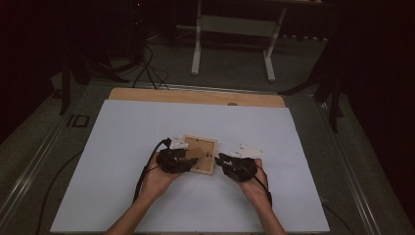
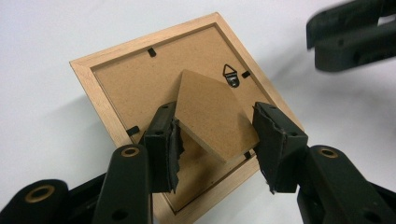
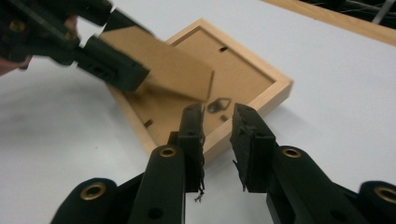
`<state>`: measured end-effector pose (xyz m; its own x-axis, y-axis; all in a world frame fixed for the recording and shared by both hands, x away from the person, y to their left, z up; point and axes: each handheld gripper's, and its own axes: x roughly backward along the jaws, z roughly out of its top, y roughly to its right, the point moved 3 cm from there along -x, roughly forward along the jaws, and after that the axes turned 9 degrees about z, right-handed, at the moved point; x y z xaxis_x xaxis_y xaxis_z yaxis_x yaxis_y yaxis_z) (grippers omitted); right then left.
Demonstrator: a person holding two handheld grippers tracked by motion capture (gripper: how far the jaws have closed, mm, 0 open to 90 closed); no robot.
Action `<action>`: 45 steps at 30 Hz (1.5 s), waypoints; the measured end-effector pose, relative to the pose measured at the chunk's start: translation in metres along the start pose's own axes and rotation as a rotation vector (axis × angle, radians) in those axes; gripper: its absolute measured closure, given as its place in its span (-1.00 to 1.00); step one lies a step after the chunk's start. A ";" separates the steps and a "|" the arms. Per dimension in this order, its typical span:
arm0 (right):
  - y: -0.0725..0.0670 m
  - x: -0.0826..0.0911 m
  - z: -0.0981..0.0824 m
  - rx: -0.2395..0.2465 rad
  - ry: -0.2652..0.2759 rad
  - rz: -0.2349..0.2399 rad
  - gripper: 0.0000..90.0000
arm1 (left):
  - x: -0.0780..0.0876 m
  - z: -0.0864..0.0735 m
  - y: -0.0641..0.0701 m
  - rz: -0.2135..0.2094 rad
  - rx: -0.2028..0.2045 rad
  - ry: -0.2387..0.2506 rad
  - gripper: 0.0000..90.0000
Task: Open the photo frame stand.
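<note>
- The left gripper (image 2: pixel 217 140), rising from the bottom of the left gripper view, had its two black jaws closed on the side edges of a brown fibreboard easel stand (image 2: pixel 212 116), a pointed flap hinged to the back of the frame.
- That flap was tilted up off the backing board, its free end nearest the camera.
- The right gripper (image 3: pixel 218 135) filled the lower centre of the right gripper view; its jaws stood slightly spread with nothing between them, above the frame's near rail and just short of the small metal hanging hook (image 3: pixel 218 105).
- The small square light-wood picture frame (image 1: pixel 199 154) lay face down at the centre of the high view, on the white table cover (image 1: pixel 122 147), between the two hands.
- Black turn clips (image 2: pixel 151 51) sat along the inner edge of the frame, holding the backing board in.
- Judgement: the step looked like raising the stand while the frame stayed flat.
- To do it well, the left grip should hold the flap's edges evenly and swing it about its hinge, not twist it.
- The right gripper would best press down on a frame rail, so the frame does not lift or slide.
</note>
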<state>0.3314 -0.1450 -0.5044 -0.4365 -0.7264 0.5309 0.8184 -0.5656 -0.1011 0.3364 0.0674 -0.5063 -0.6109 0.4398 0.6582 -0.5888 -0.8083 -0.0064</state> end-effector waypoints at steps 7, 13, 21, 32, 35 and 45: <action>0.008 0.005 0.016 0.000 0.002 -0.011 0.50 | 0.003 -0.006 -0.003 -0.003 0.010 0.022 0.18; 0.013 0.006 0.027 0.000 0.000 -0.012 0.44 | 0.008 -0.010 -0.002 0.019 -0.018 0.044 0.18; 0.022 0.003 0.034 -0.039 -0.002 -0.003 0.35 | 0.011 -0.012 0.003 0.041 -0.058 0.073 0.18; 0.033 -0.004 0.036 -0.117 0.010 0.054 0.25 | 0.014 -0.023 0.005 0.063 -0.067 0.108 0.18; 0.032 -0.009 0.038 -0.116 -0.002 0.065 0.23 | 0.015 -0.024 0.006 0.071 -0.078 0.115 0.18; 0.034 -0.023 0.038 -0.150 -0.028 0.060 0.22 | 0.016 -0.027 0.008 0.084 -0.094 0.137 0.18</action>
<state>0.3835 -0.1328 -0.4880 -0.3758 -0.7507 0.5433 0.7771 -0.5747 -0.2566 0.3078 0.0782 -0.5161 -0.7226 0.4270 0.5436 -0.5757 -0.8070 -0.1313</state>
